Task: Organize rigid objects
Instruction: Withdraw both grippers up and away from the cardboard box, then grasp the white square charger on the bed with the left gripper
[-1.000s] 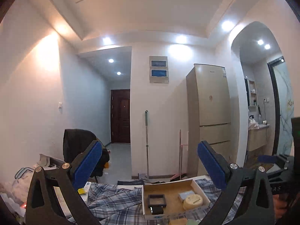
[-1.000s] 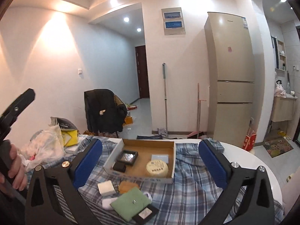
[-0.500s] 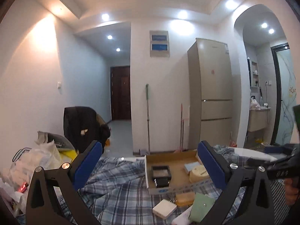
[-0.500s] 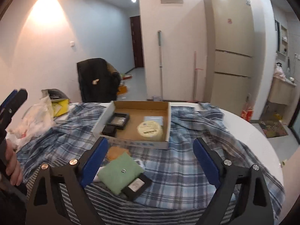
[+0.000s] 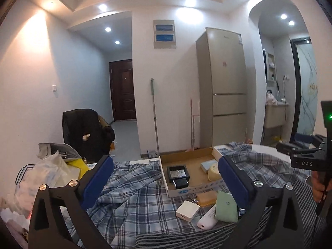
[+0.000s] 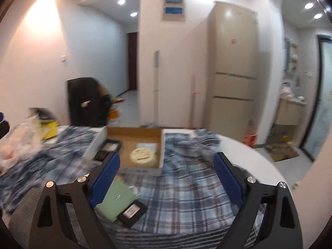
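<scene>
left wrist view: the left gripper (image 5: 164,178) hangs over a table draped in blue plaid cloth (image 5: 132,197), its blue pads spread wide with nothing clamped between them. at far left lies a heap of plastic bags (image 5: 41,178). between the jaws and farther off sits an open cardboard box (image 5: 195,188) holding a black square tray (image 5: 177,172), a small black block (image 5: 181,183), a pale blue card (image 5: 208,164) and a round cream tin (image 5: 214,172). just in front of the box, low and right of the middle of the gap, lie a white square adapter (image 5: 187,208), an orange bar (image 5: 206,196), a white tube (image 5: 207,217) and a green pouch (image 5: 225,207), the pouch partly behind the right pad. at the far right edge the right gripper's black body is held in a hand (image 5: 319,186).

right wrist view, blurred: the right gripper (image 6: 166,178) has its jaws apart and empty, narrower than full spread. the green pouch (image 6: 115,199) lies just inside the left pad, partly under it, with a black boxed item (image 6: 132,211) touching its near corner. the cardboard box (image 6: 143,166) lies beyond the jaws, left of the middle of the gap, the cream tin (image 6: 143,155) inside it. to the right, only plaid cloth (image 6: 186,186) and the bare white table rim (image 6: 259,161) show.
</scene>
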### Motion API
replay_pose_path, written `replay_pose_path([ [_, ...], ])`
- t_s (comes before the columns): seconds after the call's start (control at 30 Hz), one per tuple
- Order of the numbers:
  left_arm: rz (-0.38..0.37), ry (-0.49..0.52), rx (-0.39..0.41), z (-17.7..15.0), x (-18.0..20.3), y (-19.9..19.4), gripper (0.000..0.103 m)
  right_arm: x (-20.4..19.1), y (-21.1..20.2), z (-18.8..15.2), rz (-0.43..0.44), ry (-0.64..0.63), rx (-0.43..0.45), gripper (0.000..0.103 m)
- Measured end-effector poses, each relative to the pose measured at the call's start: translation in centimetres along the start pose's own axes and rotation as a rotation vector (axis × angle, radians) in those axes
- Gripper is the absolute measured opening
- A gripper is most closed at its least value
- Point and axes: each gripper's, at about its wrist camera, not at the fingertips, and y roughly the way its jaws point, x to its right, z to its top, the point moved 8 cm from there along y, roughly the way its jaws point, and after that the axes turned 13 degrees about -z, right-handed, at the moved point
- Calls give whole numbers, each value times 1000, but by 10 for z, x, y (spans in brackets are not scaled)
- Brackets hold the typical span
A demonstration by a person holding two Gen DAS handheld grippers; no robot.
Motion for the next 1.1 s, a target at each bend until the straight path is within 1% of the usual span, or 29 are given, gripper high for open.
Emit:
replay_pose_path([
  [0.03, -5, 1, -20, -5, 2, 11, 103, -3, -1, -1, 20, 24, 10, 91],
  [0.07, -18, 2, -43, -10, 3, 20, 103, -9, 2, -4, 56, 33, -3, 91],
  [0.1, -38, 6, -69, -15, 6, 27, 103, -17, 7, -8, 100, 18, -35, 91],
  [0.13, -76, 18, -112, -23, 10, 38, 103, -24, 13, -11, 140, -2, -70, 91],
  [0.2, -117, 27, -153, -33, 14, 53, 103, -36, 27, -17, 209, -33, -145, 91],
  [0.23, -137, 27, -163, -37, 14, 59, 103, -41, 32, -20, 235, -50, -168, 91],
  [0.27, -161, 27, -168, -38, 15, 64, 102, -46, 38, -22, 255, -67, -186, 91],
  [0.33, -252, 24, -195, -45, 18, 79, 102, -48, 45, -25, 259, -75, -189, 91],
  [0.4, -281, -21, -228, -57, 14, 93, 93, -51, 55, -28, 256, -76, -192, 91],
  [0.43, -309, -58, -284, -71, 12, 104, 87, -52, 60, -31, 257, -69, -202, 91],
  [0.47, -315, -73, -335, -81, 11, 112, 78, -54, 65, -35, 264, -60, -213, 91],
  [0.5, -305, -75, -390, -91, 8, 119, 72, -56, 69, -40, 273, -55, -228, 91],
  [0.53, -297, -66, -446, -102, 5, 127, 61, -57, 72, -46, 280, -63, -242, 91],
  [0.57, -301, -65, -470, -107, 4, 132, 58, -58, 74, -51, 283, -78, -255, 91],
  [0.63, -314, -81, -501, -112, 1, 141, 58, -57, 80, -57, 274, -97, -270, 91],
  [0.7, -354, -101, -533, -116, 2, 147, 58, -56, 85, -61, 269, -96, -284, 91],
  [0.77, -395, -92, -581, -124, 7, 153, 58, -53, 88, -65, 274, -94, -302, 91],
  [0.87, -383, -13, -629, -135, 11, 159, 57, -52, 93, -70, 284, -92, -328, 91],
  [1.0, -408, 62, -663, -143, 17, 162, 58, -52, 93, -74, 302, -84, -349, 91],
  [1.1, -344, 158, -665, -148, 13, 169, 58, -53, 90, -74, 314, -86, -350, 91],
])
